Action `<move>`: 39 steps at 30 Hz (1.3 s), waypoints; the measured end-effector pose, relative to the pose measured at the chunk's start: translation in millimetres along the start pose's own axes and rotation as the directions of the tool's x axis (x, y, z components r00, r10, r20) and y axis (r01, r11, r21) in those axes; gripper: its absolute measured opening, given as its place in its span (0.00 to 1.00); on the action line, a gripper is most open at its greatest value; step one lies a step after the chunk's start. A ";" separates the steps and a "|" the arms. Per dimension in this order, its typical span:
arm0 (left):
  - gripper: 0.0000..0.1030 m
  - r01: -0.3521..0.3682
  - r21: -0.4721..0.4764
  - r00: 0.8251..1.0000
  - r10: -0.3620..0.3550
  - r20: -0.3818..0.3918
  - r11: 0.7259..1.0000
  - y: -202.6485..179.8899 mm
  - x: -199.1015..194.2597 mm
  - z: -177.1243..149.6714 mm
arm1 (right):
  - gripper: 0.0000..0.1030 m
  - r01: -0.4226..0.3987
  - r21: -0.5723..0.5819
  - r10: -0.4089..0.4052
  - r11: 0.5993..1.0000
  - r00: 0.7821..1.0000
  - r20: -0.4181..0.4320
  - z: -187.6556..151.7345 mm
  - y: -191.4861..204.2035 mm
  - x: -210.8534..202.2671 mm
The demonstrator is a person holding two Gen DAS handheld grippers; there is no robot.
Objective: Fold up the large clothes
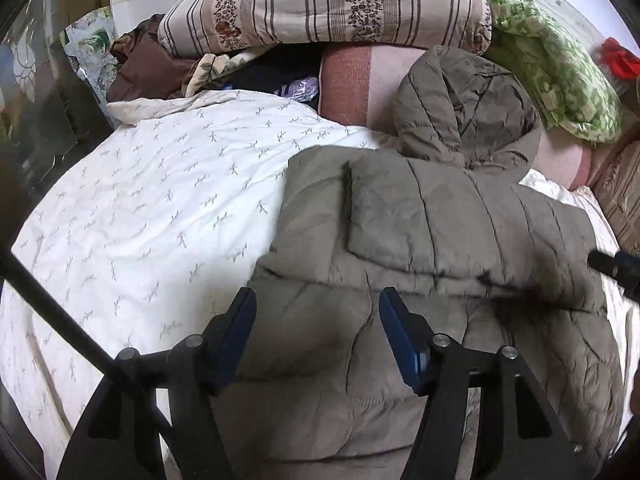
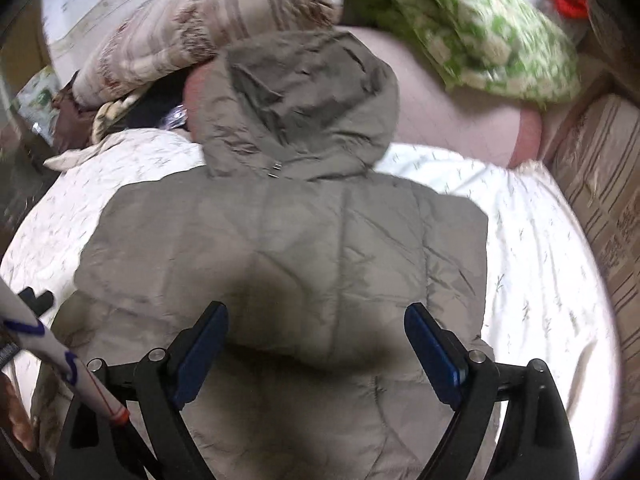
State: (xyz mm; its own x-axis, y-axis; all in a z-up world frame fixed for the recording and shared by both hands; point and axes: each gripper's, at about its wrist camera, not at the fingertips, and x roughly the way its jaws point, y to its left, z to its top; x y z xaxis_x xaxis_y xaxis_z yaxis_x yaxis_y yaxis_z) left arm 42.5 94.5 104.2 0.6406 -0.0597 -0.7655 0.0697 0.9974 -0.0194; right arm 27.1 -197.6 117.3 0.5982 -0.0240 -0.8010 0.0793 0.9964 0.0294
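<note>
While one grey-brown padded jacket (image 2: 280, 248) lies back-up on the white sprigged quilt (image 1: 152, 208), its hood (image 2: 296, 108) points to the far side and a sleeve (image 1: 460, 224) is folded across its back, as the left wrist view shows. Two grippers hang over its near part: the left gripper (image 1: 318, 312) has its jaws apart, nothing between the blue pads but the cloth below them, and the right gripper (image 2: 316, 328) stands wider still, also empty. At the far side bedding is heaped: one striped flowered pillow (image 1: 320, 4), one green-and-white patterned quilt (image 1: 560, 68), one pink blanket (image 1: 360, 84) under the hood, some brown cloth (image 1: 148, 68) at far left and a small red thing (image 1: 620, 58) at far right. One striped cushion (image 2: 600, 184) edges the right side. A white cable with blue marks (image 2: 60, 344) crosses the right view's near left corner.
</note>
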 end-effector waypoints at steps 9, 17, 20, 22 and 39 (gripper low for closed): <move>0.61 0.079 -0.016 0.996 -0.078 0.050 0.997 25.0 2.9 -8.4 | 0.90 -0.016 -0.052 0.015 0.999 1.000 -0.015 40.8 76.3 -6.4; 0.61 0.071 -0.067 0.997 -0.068 0.034 0.995 46.6 21.1 -3.4 | 0.90 0.034 -0.041 -0.034 0.999 0.999 -0.003 113.5 123.2 39.1; 0.61 0.034 -0.055 0.999 -0.033 0.033 0.998 47.5 28.4 -0.8 | 0.90 0.060 -0.020 -0.060 0.998 0.998 0.000 144.7 130.3 61.0; 0.61 0.045 -0.058 0.999 -0.044 0.022 0.997 49.6 32.5 0.5 | 0.90 0.075 -0.002 -0.075 0.997 0.997 -0.004 160.3 131.7 74.2; 0.61 0.084 -0.139 0.992 -0.096 -0.077 0.987 69.3 69.4 1.2 | 0.90 0.192 0.189 -0.189 0.963 0.981 -0.034 243.8 115.0 177.0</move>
State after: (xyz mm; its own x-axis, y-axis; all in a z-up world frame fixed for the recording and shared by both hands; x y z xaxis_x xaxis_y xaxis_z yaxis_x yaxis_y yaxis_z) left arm 92.6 159.4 50.4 0.5699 -0.1513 -0.8077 0.0162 0.9848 -0.1731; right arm 336.5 -107.1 124.7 0.5450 -0.2088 -0.8120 0.3415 0.9398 -0.0124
